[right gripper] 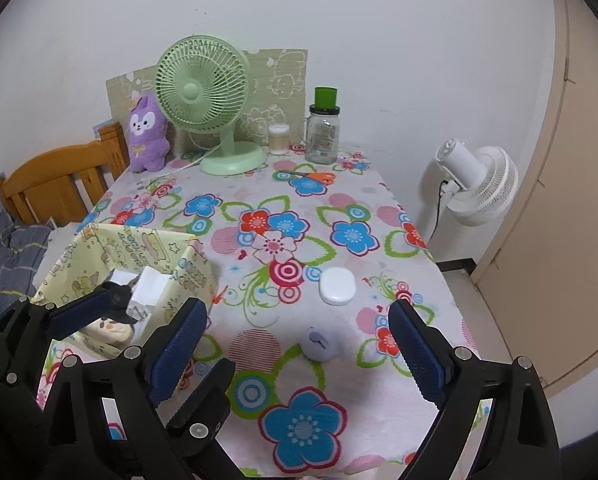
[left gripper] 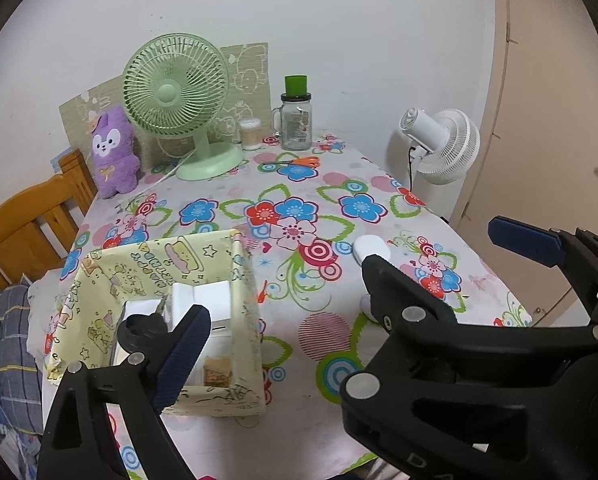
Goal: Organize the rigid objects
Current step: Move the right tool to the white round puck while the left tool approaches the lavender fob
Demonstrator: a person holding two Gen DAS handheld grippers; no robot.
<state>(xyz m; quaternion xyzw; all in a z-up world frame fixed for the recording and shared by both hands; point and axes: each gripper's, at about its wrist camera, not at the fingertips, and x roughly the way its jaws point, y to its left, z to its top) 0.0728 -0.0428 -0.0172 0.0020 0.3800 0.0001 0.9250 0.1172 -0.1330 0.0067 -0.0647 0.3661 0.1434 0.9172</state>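
A pale yellow patterned box (left gripper: 203,264) (right gripper: 187,268) stands at the table's front left with white boxes (left gripper: 215,300) and a black clip inside. A white rounded case (right gripper: 337,285) (left gripper: 373,249) and a small lavender round gadget (right gripper: 320,344) lie on the floral tablecloth (right gripper: 299,208). My right gripper (right gripper: 297,344) is open and empty, its fingers straddling the lavender gadget from above. My left gripper (left gripper: 339,280) is open and empty, its left finger (left gripper: 183,356) over the yellow box. The left gripper also shows at the lower left of the right wrist view (right gripper: 139,312).
At the back stand a green desk fan (right gripper: 207,96), a purple plush (right gripper: 147,136), a cotton-swab jar (right gripper: 279,138), a glass jar with a green lid (right gripper: 323,132) and orange scissors (right gripper: 315,178). A wooden chair (right gripper: 55,180) is left. A white floor fan (right gripper: 479,184) is right.
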